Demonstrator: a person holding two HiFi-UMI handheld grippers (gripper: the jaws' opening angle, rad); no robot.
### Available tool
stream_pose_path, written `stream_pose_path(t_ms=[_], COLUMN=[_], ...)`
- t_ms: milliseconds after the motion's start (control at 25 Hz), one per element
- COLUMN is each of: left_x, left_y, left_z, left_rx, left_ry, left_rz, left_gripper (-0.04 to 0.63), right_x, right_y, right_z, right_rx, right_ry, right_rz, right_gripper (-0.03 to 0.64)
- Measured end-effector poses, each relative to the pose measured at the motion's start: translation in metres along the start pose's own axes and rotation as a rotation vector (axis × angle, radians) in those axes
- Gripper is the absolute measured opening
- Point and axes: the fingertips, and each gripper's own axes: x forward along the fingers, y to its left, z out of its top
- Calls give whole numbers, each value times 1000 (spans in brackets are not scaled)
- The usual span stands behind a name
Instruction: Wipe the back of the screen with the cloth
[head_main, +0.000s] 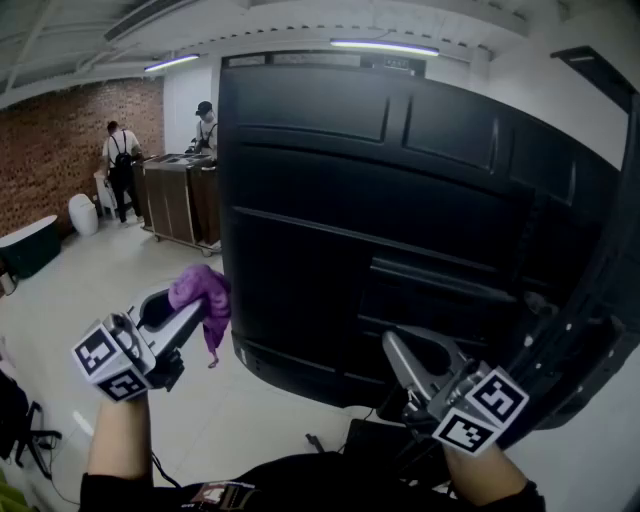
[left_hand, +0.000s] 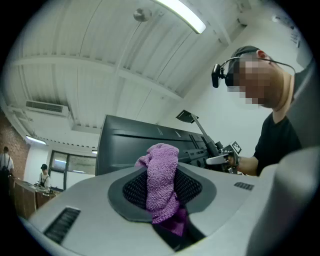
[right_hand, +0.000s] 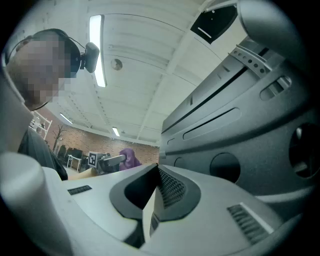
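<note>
One cloth (head_main: 198, 288) pinched in left gripper (head_main: 197, 315) jaws near the screen (head_main: 400, 200); right gripper (head_main: 393, 344) jaws closed, empty

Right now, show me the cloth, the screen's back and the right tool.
cloth (head_main: 200, 290): head view, its bunched top.
screen's back (head_main: 400, 200): head view, middle panel.
right tool (right_hand: 156, 175): right gripper view, at its closed tips.

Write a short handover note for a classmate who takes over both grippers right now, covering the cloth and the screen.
Screen: black back faces you.
Left gripper: shut on the purple cloth, held by the screen's left edge, off the panel.
Right gripper: shut, empty, low by the screen's bottom edge.
Done: cloth gripped.
Left: press cloth to the back and wipe it across.
</note>
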Motion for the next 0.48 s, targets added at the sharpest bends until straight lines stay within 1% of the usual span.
stream_pose_path(t_ms=[200,400,480], left_x=[25,67,85], left_y=[48,107,125], left_z=[48,84,95], left_rx=[105,217,247], left_ry=[19,87,117], left_rz=[68,199,245], left_gripper=[109,109,109], right_x=[-3,-5,-5], right_y=[-2,-3,-2], right_z=[-1,1,1], right_rx=[1,-9,-12], right_ry=[9,-1,-1], right_rz=[-18,-18,-17], right_gripper=[5,5,5])
